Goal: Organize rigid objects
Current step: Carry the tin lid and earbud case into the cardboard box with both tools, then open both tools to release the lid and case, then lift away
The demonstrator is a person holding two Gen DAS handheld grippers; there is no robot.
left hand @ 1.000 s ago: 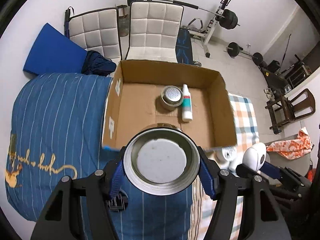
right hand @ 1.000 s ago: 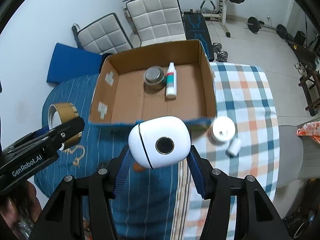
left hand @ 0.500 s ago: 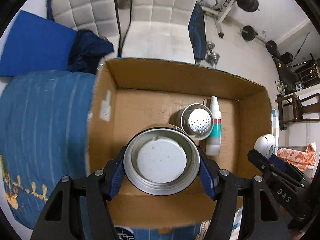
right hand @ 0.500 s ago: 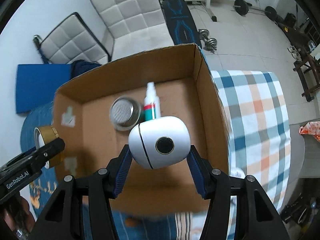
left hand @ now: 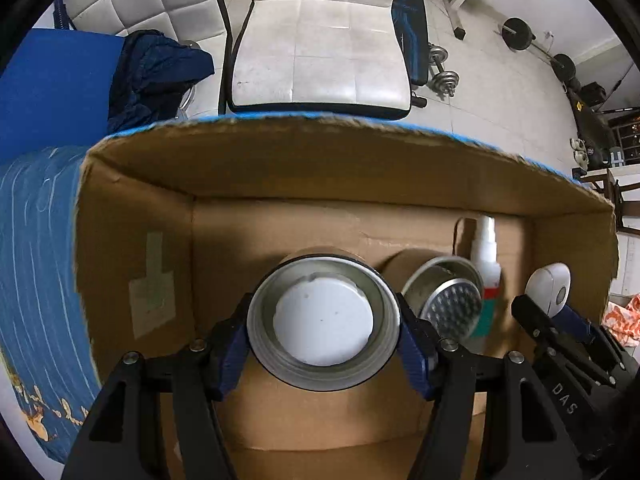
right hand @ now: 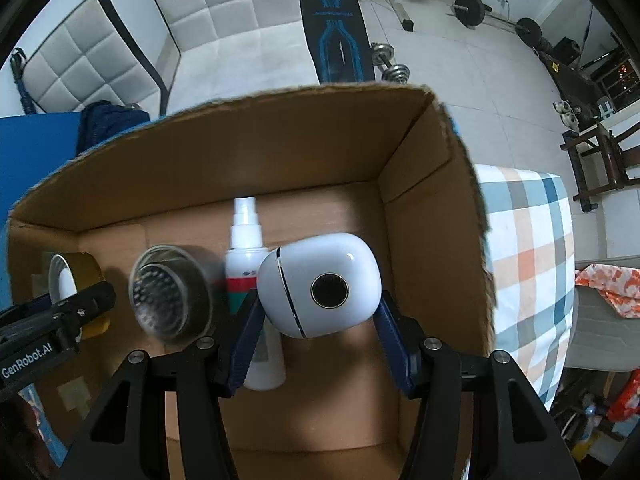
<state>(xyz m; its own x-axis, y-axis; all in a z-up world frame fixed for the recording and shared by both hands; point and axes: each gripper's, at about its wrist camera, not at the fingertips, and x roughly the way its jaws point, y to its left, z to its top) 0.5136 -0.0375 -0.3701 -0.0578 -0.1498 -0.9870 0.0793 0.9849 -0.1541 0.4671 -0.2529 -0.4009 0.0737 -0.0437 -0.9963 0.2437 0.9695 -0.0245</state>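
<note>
— What's it all sitting on?

— A bed or table with two cloths: a blue striped spread (left hand: 36, 280) on the left side, a checked orange-and-blue cloth (right hand: 528, 240) on the right. The cardboard box (left hand: 280, 168) sits across both, open at the top, with a strip of tape on its left inner wall.

— And the room behind?

— White tiled floor, two white quilted chairs (left hand: 320, 40) just past the far wall of the box, a blue mat (left hand: 48, 80) with dark clothing heaped on it, a weight bench (right hand: 336, 20), dumbbells and barbell plates further out, dark wooden chairs at the right edge.

— What are the grippers doing?

— Both point down into the box. The left gripper (left hand: 323, 320) has its blue pads pressed on either side of a roll of gold tape (left hand: 323, 320). The right gripper (right hand: 318, 292) is clamped on a white egg-shaped device (right hand: 318, 292) with a dark round lens.

— Anything already in there?

— A metal cup with a perforated bottom (right hand: 168, 296) and a white spray bottle (right hand: 246, 256), lying side by side mid-floor, between the two grippers.

— Room to move?

— Bare cardboard left of the tape roll. On the right, the device hangs between the bottle and the right wall, near both.
</note>
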